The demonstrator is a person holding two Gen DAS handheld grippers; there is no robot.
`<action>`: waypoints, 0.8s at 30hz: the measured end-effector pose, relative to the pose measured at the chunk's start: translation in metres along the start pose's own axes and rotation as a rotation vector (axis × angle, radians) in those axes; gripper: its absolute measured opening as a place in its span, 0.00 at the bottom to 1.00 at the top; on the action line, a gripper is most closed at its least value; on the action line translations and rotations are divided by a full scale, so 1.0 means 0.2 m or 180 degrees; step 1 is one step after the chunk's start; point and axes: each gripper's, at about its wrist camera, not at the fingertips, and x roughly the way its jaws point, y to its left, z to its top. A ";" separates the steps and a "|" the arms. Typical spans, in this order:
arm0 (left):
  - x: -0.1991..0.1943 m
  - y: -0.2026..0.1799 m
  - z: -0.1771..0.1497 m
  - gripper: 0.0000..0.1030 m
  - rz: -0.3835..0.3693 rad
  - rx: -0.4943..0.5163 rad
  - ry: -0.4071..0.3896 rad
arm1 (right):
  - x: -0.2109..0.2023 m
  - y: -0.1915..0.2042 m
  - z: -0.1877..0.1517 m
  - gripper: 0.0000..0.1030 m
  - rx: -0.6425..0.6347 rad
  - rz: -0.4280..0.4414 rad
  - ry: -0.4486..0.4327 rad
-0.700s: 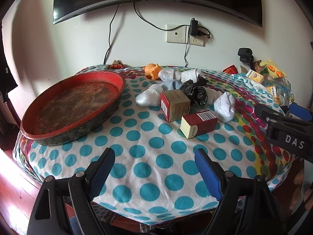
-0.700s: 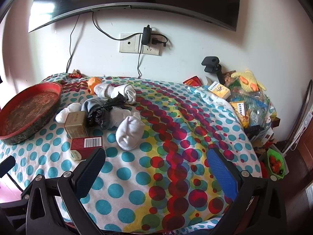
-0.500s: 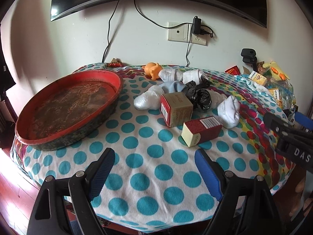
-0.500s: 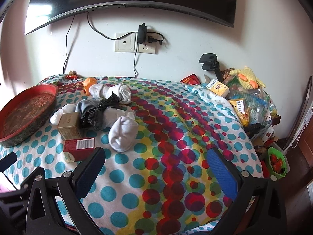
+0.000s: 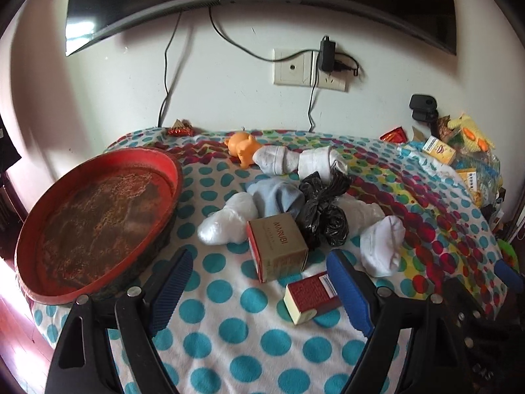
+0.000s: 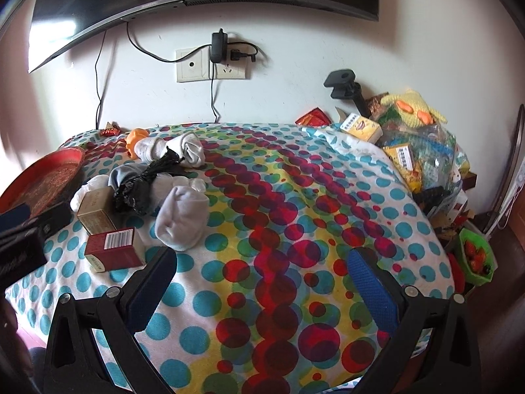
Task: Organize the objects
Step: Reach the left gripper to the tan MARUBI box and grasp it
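The left gripper has moved in toward the red box, jaws wide.

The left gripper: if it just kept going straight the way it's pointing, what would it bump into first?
Probably the tan box lying ahead between the open fingers of the left gripper. The red box lies nearer, but off beside the right finger. Depth is hard to judge.
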 end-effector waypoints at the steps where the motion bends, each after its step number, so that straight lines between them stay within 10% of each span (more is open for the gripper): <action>1: 0.02 0.00 0.00 0.83 -0.0002 -0.0020 0.0027 | 0.00 -0.01 -0.01 1.00 0.0018 0.0009 0.0011; 24: 0.34 -0.06 0.02 0.83 0.0319 -0.0024 0.0438 | 0.07 -0.12 -0.04 1.00 0.0205 0.0131 0.0087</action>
